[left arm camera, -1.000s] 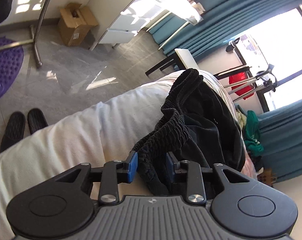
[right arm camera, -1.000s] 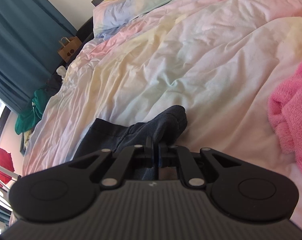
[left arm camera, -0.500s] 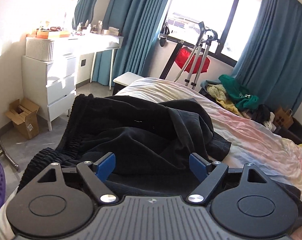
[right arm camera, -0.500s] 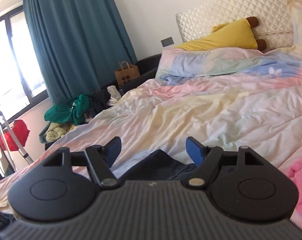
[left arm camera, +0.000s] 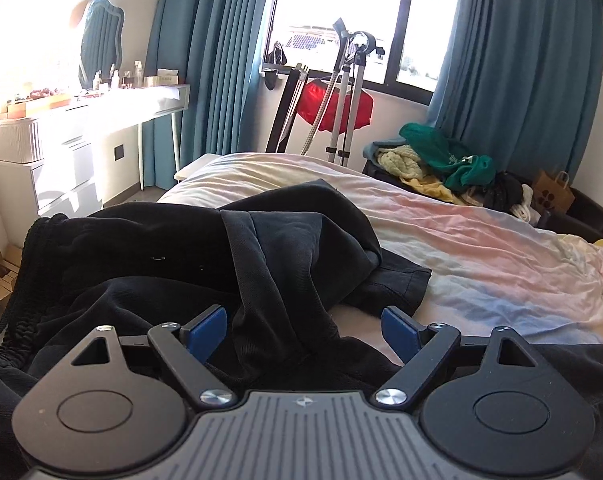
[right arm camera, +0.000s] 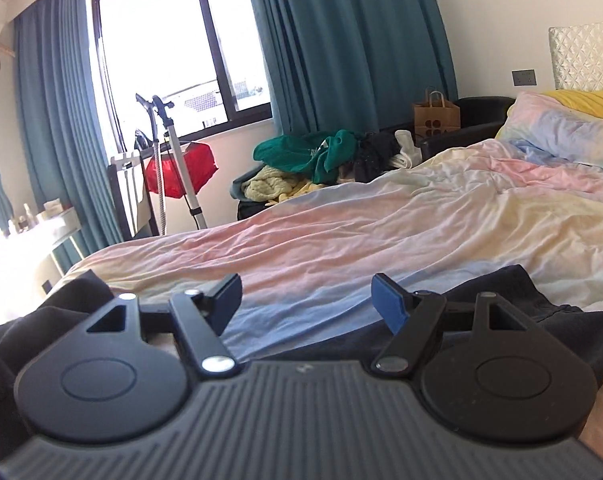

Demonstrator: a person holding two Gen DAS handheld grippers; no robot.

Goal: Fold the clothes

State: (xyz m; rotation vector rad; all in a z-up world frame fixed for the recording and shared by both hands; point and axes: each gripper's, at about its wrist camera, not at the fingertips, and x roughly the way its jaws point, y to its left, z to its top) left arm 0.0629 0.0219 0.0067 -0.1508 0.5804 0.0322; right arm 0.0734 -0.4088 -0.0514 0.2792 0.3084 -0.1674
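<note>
Left wrist view: the left gripper point(left arm camera: 303, 326) hovers low over a black garment point(left arm camera: 181, 256) — trousers or shorts with a gathered elastic waistband point(left arm camera: 15, 320) — that lies crumpled on a pastel duvet point(left arm camera: 481, 248). Its blue-padded jaws stand wide apart and grip nothing; a raised ridge of the dark cloth runs forward between them, nearer the left pad point(left arm camera: 205, 332), and neither pad presses on it. The jaws have just been opening. Most of the garment lies ahead and to the left of the fingers, with the waistband far to their left at the bed's edge and a loose hem point(left arm camera: 397, 284) ahead and to the right. The long axis seems to run across the view, from waistband to hem.

In the right wrist view, the right gripper point(right arm camera: 305, 304) is likewise wide and empty, its jaws also freshly opened. It points almost level across the bed. Dark cloth point(right arm camera: 501, 312) sits under and just right of its fingers, with another fold point(right arm camera: 53, 308) off to their left; only bare duvet shows between the pads.

Judging by this, the left gripper is nearer the bulk of the garment — the waistband side — while the right is nearer the other end.
</note>
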